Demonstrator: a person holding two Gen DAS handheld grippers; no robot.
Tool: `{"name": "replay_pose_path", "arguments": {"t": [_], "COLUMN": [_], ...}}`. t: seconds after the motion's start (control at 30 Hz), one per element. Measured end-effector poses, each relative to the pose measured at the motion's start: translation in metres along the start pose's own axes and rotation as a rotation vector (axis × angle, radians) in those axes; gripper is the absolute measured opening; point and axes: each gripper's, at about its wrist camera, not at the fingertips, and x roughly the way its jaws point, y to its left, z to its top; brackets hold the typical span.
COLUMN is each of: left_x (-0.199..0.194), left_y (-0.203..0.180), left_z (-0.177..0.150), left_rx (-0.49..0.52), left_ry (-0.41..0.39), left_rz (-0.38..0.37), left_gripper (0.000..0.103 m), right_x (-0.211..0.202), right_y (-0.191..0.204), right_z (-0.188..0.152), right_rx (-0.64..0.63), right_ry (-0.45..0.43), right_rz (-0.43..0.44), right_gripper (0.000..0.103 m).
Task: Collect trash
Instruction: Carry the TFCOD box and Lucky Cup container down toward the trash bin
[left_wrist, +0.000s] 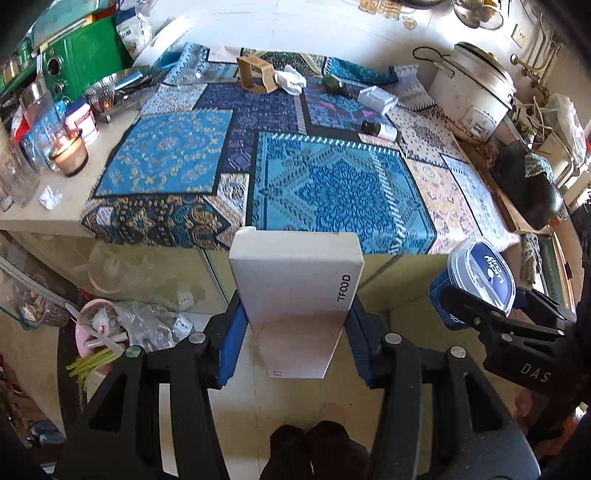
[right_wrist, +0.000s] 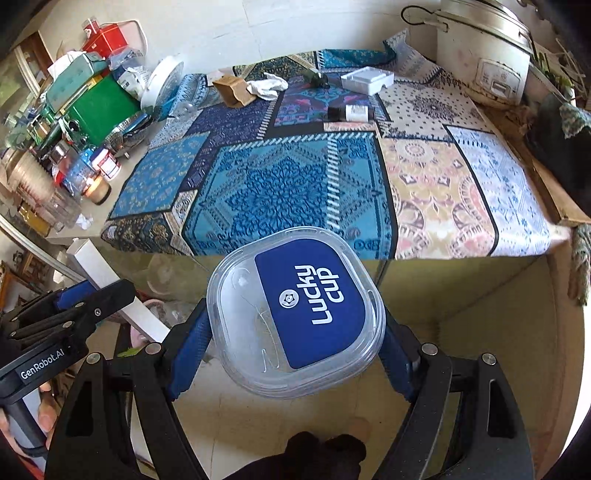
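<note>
My left gripper (left_wrist: 295, 325) is shut on a long white carton (left_wrist: 295, 295), held above the floor just off the counter's front edge. My right gripper (right_wrist: 295, 325) is shut on a clear plastic cup lid (right_wrist: 295, 310) with a blue "Lucky cup" label. In the left wrist view the lid (left_wrist: 484, 273) and right gripper (left_wrist: 487, 306) show at the right. The right wrist view has the carton (right_wrist: 110, 291) and left gripper (right_wrist: 88, 295) at its left. More trash lies at the back of the patterned cloth (left_wrist: 332, 184): a cardboard sleeve (left_wrist: 255, 75), crumpled tissue (left_wrist: 291, 79), a white tray (left_wrist: 376, 98), a small bottle (left_wrist: 382, 129).
A green oven (left_wrist: 81, 62), jars and a lit candle (left_wrist: 68, 151) crowd the counter's left. A rice cooker (left_wrist: 476, 88) stands at the back right. Below the left gripper, a pink basin (left_wrist: 96, 332) with scraps and plastic wrap sits on the floor. The person's dark shoes (left_wrist: 317, 450) show at the bottom.
</note>
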Motion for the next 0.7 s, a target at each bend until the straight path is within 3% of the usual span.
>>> {"name": "replay_pose_path", "arguments": {"t": [0.37, 0.7], "left_x": [0.126, 0.294], "left_y": [-0.014, -0.008], "left_z": [-0.085, -0.163], "left_rx": [-0.038, -0.172], "left_ry": [0.227, 0.331], "left_rz": [-0.021, -0.034], "left_gripper": [0.050, 0.050], "right_x": [0.082, 0.215], "right_y": [-0.062, -0.142], "right_z": [-0.073, -0.157], "right_rx": [0.097, 0.150], "right_ry": [0.161, 0.307], "right_rz": [-0.030, -0.049], "right_gripper": [0.080, 0.080]}}
